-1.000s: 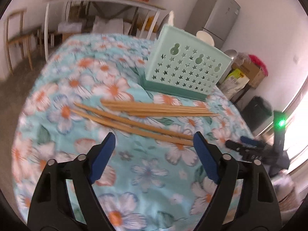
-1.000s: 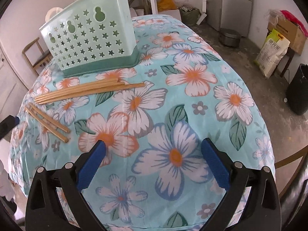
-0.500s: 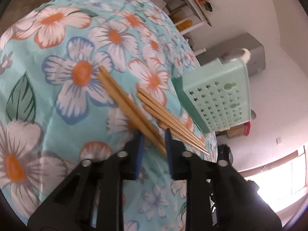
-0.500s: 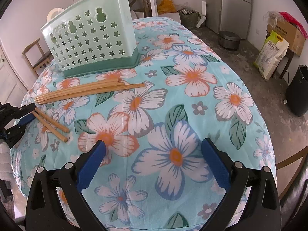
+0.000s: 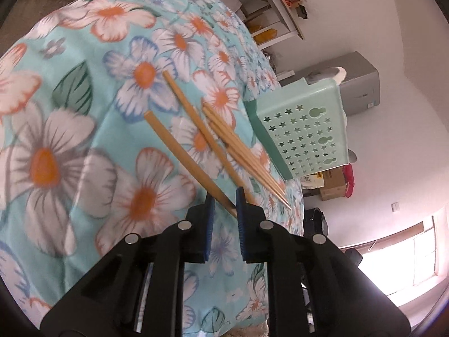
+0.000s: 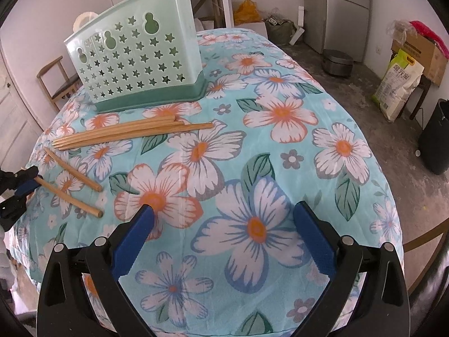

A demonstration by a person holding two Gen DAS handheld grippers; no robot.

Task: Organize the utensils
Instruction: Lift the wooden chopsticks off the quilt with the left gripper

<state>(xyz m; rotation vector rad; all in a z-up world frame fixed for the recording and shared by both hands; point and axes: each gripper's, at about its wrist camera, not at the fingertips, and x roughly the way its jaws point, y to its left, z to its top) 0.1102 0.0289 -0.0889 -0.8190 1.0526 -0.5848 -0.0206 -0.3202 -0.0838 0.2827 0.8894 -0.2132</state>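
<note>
A mint-green star-holed utensil basket (image 6: 134, 56) (image 5: 303, 132) stands upright at the far side of the floral tablecloth (image 6: 280, 146). Several wooden chopsticks (image 6: 126, 133) (image 5: 241, 154) lie bundled in front of it. Two more lie apart on the left. My left gripper (image 5: 224, 196) (image 6: 23, 186) is rolled to one side and shut on the thin end of the nearer chopstick (image 5: 182, 154) (image 6: 67, 198), whose thick end is raised slightly. The other loose chopstick (image 5: 196, 120) (image 6: 74, 168) lies flat beside it. My right gripper (image 6: 224, 216) hovers open over the near tablecloth, with nothing between its fingers.
The table's rounded edge drops off on the right and near sides. On the floor to the right are a rice sack (image 6: 398, 84), a black bin (image 6: 436, 137) and a metal pot (image 6: 336, 63). A wooden chair (image 6: 56, 81) stands behind the basket, a fridge (image 6: 345, 8) at the back.
My left gripper rolled, came down to the two loose chopsticks and shut on the end of the nearer one, lifting it slightly. The right gripper has stayed still.
</note>
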